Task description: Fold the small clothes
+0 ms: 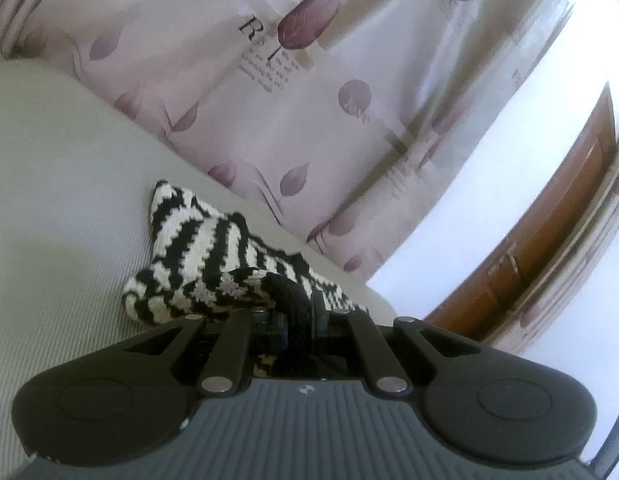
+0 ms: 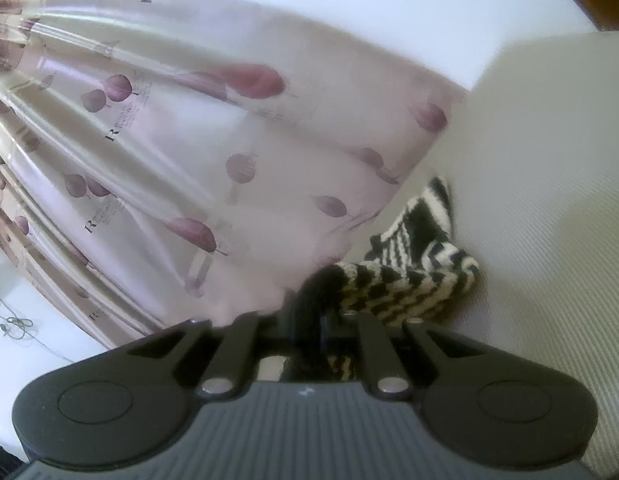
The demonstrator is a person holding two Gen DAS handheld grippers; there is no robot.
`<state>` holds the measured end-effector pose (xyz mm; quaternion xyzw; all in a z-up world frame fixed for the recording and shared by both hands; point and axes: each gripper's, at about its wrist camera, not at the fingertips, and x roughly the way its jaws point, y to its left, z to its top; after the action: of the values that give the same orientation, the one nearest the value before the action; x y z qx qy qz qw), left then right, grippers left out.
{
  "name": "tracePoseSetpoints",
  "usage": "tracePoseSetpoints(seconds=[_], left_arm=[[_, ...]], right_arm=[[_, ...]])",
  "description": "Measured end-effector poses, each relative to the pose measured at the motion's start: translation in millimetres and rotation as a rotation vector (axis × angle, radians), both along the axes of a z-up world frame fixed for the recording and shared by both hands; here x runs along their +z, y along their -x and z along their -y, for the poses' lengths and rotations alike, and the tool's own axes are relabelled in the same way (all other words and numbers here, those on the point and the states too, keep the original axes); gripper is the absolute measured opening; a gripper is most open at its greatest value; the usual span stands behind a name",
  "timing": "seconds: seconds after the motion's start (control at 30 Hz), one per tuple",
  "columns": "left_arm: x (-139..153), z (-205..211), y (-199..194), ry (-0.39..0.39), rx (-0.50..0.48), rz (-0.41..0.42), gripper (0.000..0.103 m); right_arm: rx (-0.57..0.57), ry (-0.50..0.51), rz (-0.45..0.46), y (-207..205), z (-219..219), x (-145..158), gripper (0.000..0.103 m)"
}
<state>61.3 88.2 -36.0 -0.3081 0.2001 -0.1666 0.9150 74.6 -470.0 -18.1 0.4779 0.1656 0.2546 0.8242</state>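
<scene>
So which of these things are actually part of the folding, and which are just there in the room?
Part of the job:
- striped knit garment, black and white
- left gripper, shut on its black edge
- right gripper, shut on the black edge too
- pale ribbed surface under it

Just there:
- leaf-print curtain
- wooden door
- white wall

The knitted garment (image 1: 213, 256) is small, with black and cream-white stripes across its body and a solid black ribbed edge (image 1: 287, 292) at the near end. In the left wrist view that black edge is bunched and pinched up at the near side, while the striped body slopes away and to the left, rumpled into folds, with one corner standing up in a point at the far end and its lower fold touching the pale ribbed bed surface (image 1: 61, 208). In the right wrist view the garment (image 2: 409, 264) stretches away to the right from another gathered piece of black edge (image 2: 321, 284), its stripes running in different directions where the fabric is folded over itself.
</scene>
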Motion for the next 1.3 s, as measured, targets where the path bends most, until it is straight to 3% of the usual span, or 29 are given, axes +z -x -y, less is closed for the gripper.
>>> tracePoseSetpoints(seconds=[0.3, 0.63, 1.03, 1.3], left_arm=[[21, -2, -39, 0.001, 0.074, 0.050, 0.008], [16, -3, -96, -0.018, 0.155, 0.041, 0.008], [-11, -15, -165, -0.020, 0.250, -0.023, 0.008], [-41, -19, -199, -0.041, 0.266, -0.094, 0.009]], right_arm=[[0.005, 0.011, 0.025, -51, -5, 25, 0.010], [-0.014, 0.043, -0.007, -119, -15, 33, 0.010], [-0.028, 0.073, -0.107, -201, -32, 15, 0.010], [-0.068, 0.070, -0.206, -238, -41, -18, 0.010]])
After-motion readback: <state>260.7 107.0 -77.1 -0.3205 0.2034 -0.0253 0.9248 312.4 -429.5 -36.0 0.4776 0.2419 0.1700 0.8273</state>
